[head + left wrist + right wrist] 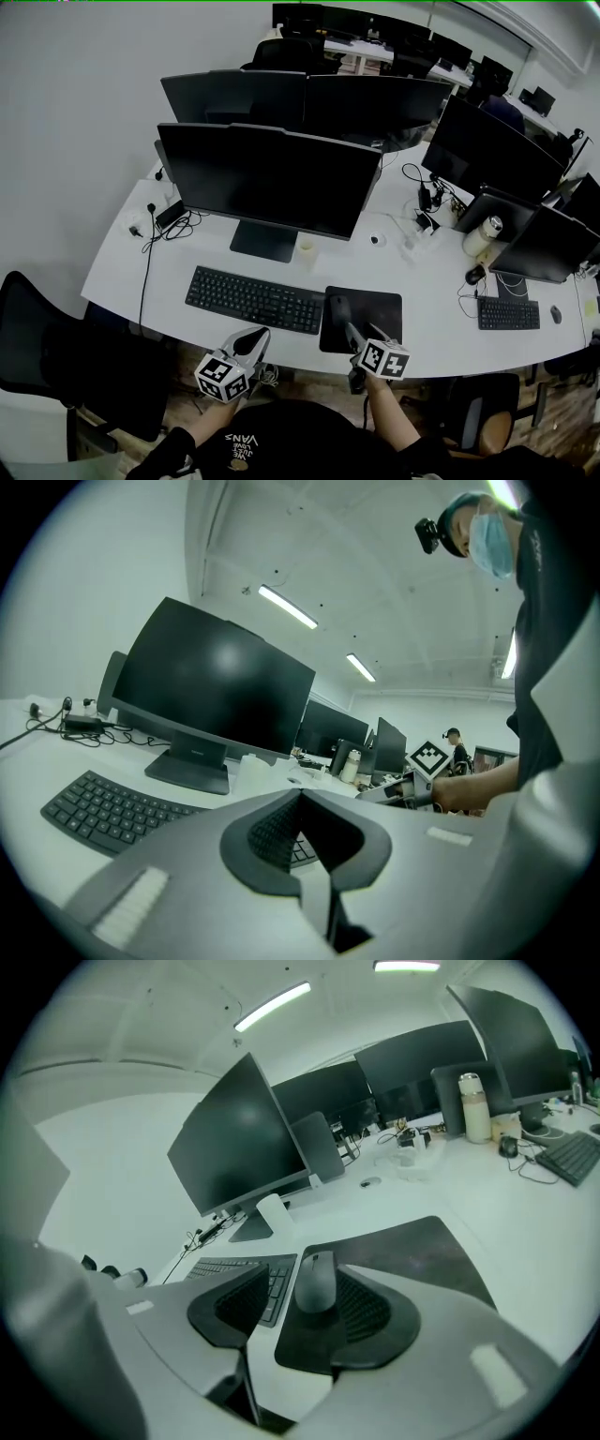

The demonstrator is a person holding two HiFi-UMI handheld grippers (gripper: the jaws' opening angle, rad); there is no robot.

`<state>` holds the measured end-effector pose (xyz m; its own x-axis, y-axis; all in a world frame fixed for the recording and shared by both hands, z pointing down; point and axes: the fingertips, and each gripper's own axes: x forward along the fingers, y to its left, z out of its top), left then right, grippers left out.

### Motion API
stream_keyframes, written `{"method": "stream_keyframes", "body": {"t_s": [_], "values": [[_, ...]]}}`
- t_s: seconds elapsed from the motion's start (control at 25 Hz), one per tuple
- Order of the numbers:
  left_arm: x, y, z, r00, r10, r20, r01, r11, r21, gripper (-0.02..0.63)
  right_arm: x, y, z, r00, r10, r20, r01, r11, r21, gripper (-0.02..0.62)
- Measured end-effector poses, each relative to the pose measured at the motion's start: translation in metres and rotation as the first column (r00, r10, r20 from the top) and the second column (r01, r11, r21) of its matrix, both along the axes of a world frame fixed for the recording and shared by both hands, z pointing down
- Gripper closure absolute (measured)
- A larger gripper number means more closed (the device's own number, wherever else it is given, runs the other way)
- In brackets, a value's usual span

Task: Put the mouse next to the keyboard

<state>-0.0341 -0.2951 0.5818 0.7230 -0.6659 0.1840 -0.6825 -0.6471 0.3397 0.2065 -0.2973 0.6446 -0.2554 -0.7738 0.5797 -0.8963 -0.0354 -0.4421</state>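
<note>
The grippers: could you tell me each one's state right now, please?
Left gripper: jaws closed, empty.
Right gripper: jaws open, mouse between them, not gripped.

Your left gripper (255, 337) and right gripper (339, 314) are pale grey shells with black ribbed pads (367, 1307). Each carries a white cube (223, 375) of black square markers. You wear a black top (281, 436) with white lettering (242, 441).

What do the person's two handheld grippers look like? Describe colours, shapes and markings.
Both the left gripper and the right gripper have light grey, rounded plastic bodies, with two jaws lined with black ribbed pads. Each carries a white cube printed with black square markers. The person wears a black top.
</note>
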Motion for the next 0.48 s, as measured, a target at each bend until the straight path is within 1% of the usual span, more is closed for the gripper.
{"method": "stream_keyframes", "body": {"t_s": [0.08,0.16,0.32,0.4,0.48], "values": [[0.004,0.007,-0.002,1.0,-0.007,-0.001,0.007,1.0,0.006,0.604,-0.003,0.008,-0.013,1.0,-0.01,0.015,0.009,0.999,0.048,0.399],[0.007,0.015,-0.005,1.0,-0.011,-0.001,0.011,1.0,0.012,0.604,-0.002,0.019,-0.025,1.0,-0.014,0.005,0.013,0.996,0.084,0.439],[0.015,0.029,-0.009,1.0,-0.008,0.0,0.008,1.0,0.027,0.604,-0.001,0.037,-0.047,1.0,-0.007,0.026,0.002,0.986,0.168,0.557],[0.019,0.036,-0.01,1.0,-0.004,0.0,0.004,1.0,0.031,0.604,-0.001,0.046,-0.055,0.999,-0.013,0.041,0.004,0.98,0.199,0.59],[0.023,0.044,-0.011,1.0,0.001,0.001,-0.001,0.999,0.034,0.604,-0.004,0.055,-0.06,0.998,-0.025,0.058,0.011,0.976,0.219,0.591]]}}
